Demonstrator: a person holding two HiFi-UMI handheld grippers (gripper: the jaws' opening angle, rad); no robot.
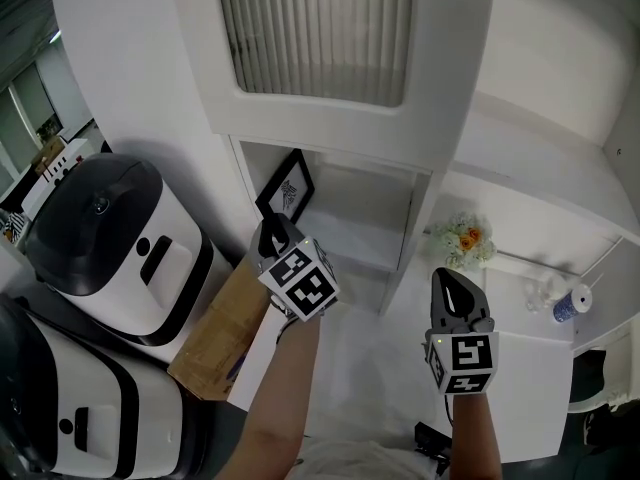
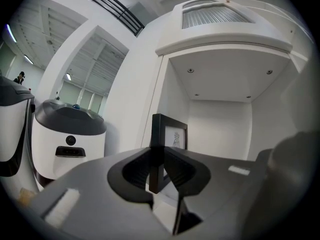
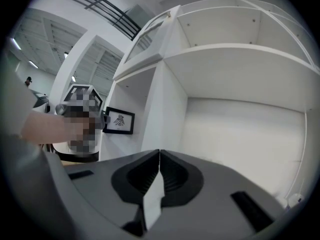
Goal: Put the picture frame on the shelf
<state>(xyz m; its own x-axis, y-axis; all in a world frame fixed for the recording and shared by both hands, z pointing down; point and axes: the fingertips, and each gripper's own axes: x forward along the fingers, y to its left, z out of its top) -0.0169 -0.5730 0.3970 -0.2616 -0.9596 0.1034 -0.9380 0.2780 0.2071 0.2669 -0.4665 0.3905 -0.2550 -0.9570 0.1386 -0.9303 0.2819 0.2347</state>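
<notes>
A black picture frame (image 1: 288, 188) with a small drawing stands upright inside the left compartment of the white shelf unit (image 1: 350, 236). My left gripper (image 1: 272, 230) is shut on the frame's near edge. In the left gripper view the frame (image 2: 172, 134) rises from between the jaws of that gripper (image 2: 156, 156), with the compartment's back wall (image 2: 220, 124) behind it. I cannot tell whether its bottom edge rests on the shelf board. My right gripper (image 1: 452, 280) hangs to the right in front of the unit, shut and holding nothing. Past that gripper (image 3: 159, 156) the frame (image 3: 119, 120) shows at the far left.
Two white-and-black machines (image 1: 110, 238) stand at the left, with a brown cardboard box (image 1: 225, 333) beside them. A small bunch of flowers (image 1: 465, 238) and a blue-and-white roll (image 1: 568, 306) sit on the white surface at the right. Open white shelves (image 3: 240, 59) rise at the right.
</notes>
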